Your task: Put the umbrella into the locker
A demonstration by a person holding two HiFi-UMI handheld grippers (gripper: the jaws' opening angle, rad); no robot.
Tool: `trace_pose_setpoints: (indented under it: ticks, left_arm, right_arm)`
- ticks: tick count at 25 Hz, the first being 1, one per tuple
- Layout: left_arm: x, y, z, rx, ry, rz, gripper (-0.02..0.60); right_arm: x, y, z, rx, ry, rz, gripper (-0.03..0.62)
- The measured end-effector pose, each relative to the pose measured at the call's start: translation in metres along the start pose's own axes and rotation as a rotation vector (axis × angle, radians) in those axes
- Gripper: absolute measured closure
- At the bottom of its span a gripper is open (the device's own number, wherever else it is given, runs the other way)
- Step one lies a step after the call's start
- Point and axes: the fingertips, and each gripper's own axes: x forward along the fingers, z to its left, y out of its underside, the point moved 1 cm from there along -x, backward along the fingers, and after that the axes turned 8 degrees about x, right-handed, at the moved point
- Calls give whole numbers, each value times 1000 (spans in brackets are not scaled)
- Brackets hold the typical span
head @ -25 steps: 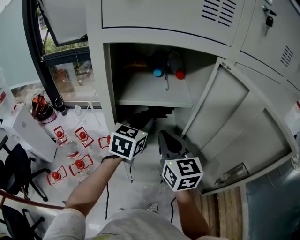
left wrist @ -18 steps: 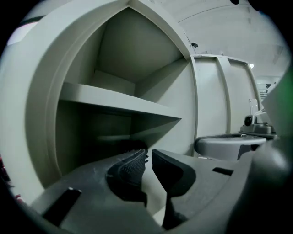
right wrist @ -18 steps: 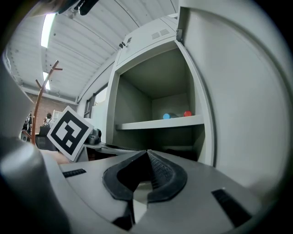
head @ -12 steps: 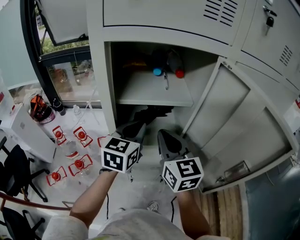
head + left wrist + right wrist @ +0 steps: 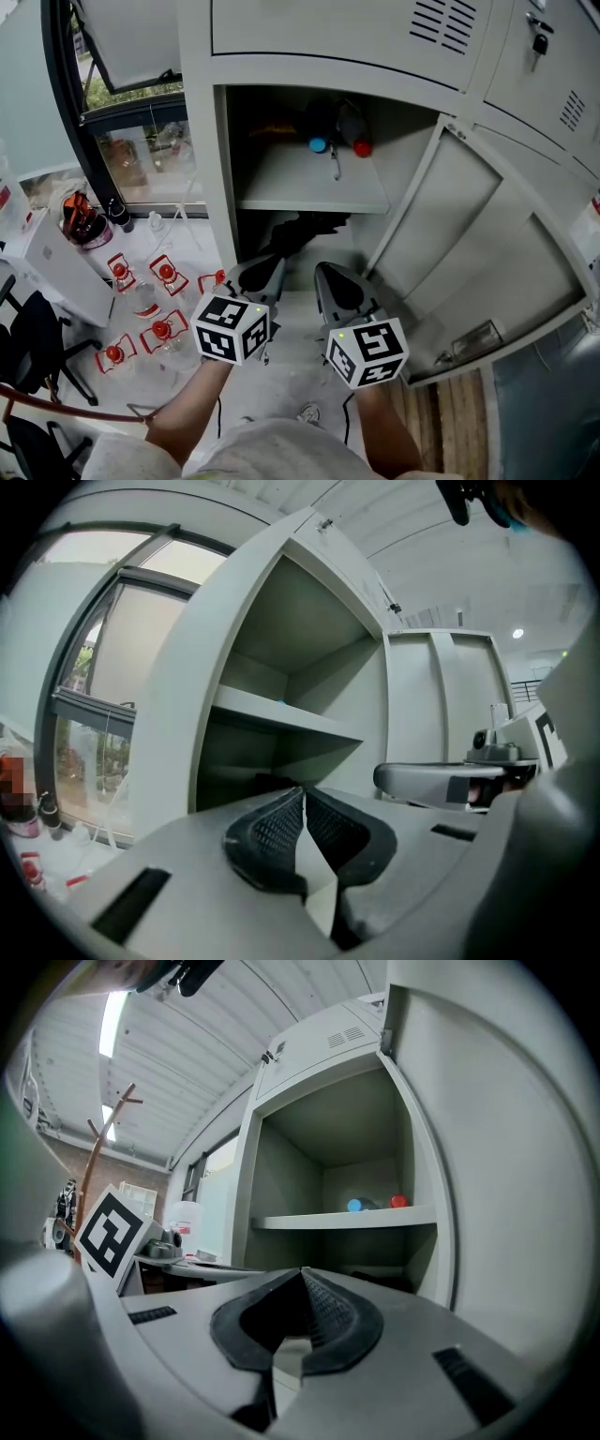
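The black umbrella (image 5: 298, 231) lies folded in the open locker (image 5: 217, 187), in the dark lower compartment under the white shelf (image 5: 314, 187). My left gripper (image 5: 271, 266) hangs level just outside the locker mouth, a little short of the umbrella. Its jaws are closing to shut, tips together, with nothing between them (image 5: 303, 791). My right gripper (image 5: 324, 273) is beside it on the right, also shut and empty (image 5: 302, 1275). A dark edge of the umbrella (image 5: 270, 782) shows just past the left tips.
The locker door (image 5: 473, 253) stands swung open on the right. Two bottles, one blue-capped (image 5: 318, 144) and one red-capped (image 5: 361, 148), lie on the shelf. Red-and-white packets (image 5: 159, 330) are scattered on the floor at left, near a black chair (image 5: 33, 342).
My left gripper has drawn back from the locker mouth, down and to the left in the head view. The right gripper has stayed in place.
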Motion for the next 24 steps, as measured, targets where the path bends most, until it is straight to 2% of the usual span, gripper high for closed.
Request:
trace_pose_setpoints:
  ticks: [12,24]
  left_arm:
    - [-4,-2,-5,50,-7,1,565]
    - [1,6,-12,81,25,21,565]
  right_arm:
    - [-1,5,3,-6,-3,4,591]
    - [0,5,3,0,-9,1,591]
